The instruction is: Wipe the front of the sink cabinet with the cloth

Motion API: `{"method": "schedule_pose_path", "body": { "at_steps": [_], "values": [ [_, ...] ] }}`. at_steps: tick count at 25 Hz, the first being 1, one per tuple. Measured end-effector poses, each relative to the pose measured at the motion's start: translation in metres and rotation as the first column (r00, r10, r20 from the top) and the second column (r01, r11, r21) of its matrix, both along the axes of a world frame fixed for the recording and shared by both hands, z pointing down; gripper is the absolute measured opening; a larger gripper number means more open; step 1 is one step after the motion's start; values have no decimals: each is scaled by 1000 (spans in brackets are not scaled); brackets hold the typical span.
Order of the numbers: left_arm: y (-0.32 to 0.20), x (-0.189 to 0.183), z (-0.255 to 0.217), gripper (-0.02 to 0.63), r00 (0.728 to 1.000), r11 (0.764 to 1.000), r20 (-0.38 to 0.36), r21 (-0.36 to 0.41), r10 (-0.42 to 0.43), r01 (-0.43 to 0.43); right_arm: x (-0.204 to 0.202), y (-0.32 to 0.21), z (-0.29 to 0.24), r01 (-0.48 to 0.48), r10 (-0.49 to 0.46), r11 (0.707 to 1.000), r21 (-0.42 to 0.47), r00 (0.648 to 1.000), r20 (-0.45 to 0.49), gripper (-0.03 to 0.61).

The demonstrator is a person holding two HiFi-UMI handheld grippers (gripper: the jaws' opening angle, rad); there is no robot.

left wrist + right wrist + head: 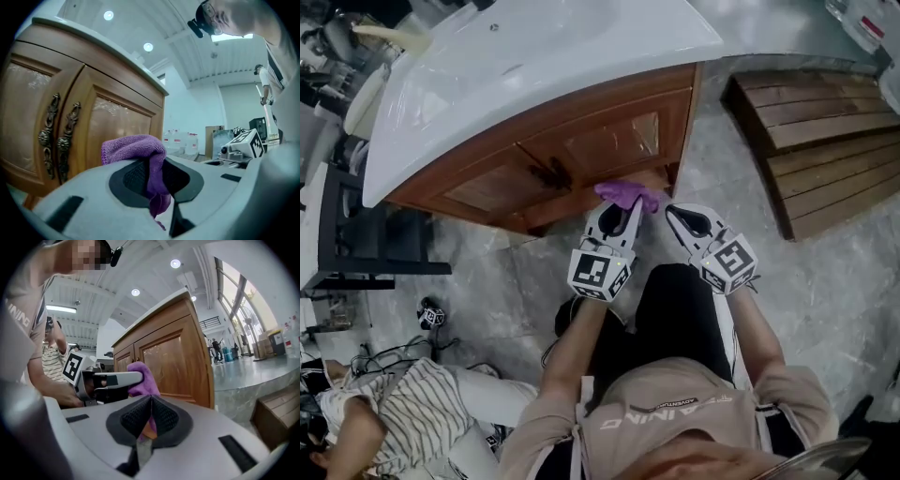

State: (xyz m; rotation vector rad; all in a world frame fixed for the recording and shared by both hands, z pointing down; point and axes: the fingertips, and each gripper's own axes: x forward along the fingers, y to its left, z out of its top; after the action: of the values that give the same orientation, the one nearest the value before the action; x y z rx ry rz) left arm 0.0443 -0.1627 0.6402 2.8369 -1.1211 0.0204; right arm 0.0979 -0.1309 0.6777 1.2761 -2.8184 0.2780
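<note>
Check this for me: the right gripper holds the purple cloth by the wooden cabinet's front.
Not right: the left gripper holds the purple cloth by the wooden cabinet's front. The left gripper view shows the cloth pinched in its jaws; the right gripper is shut on nothing.

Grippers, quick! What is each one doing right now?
Left gripper: closed on the purple cloth.
Right gripper: closed, holding nothing.
</note>
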Motion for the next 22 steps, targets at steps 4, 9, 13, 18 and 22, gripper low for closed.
{"method": "schedule_pose_path", "body": {
  "at_steps": [4,9,13,18,22],
  "values": [
    [-2,-43,-2,64,998,998,16,-8,-67,68,-38,-17,-6,53,-53,998,18,998,-15,14],
    [3,-91,-7,64,989,988,4,-40,-151,151,-83,-30,-14,111,-110,994,20,993,-39,14],
    [4,-128,-15,64,974,971,11,-72,-226,226,-109,-37,-31,123,-123,992,-2,992,-26,14],
    [6,-167,-41,64,961,949,45,-151,-271,275,-139,-39,-72,156,-160,985,-79,986,-37,14],
    [8,-190,-83,64,949,927,68,-204,-307,314,-150,-38,-117,188,-197,972,-138,979,-57,14]
  ]
}}
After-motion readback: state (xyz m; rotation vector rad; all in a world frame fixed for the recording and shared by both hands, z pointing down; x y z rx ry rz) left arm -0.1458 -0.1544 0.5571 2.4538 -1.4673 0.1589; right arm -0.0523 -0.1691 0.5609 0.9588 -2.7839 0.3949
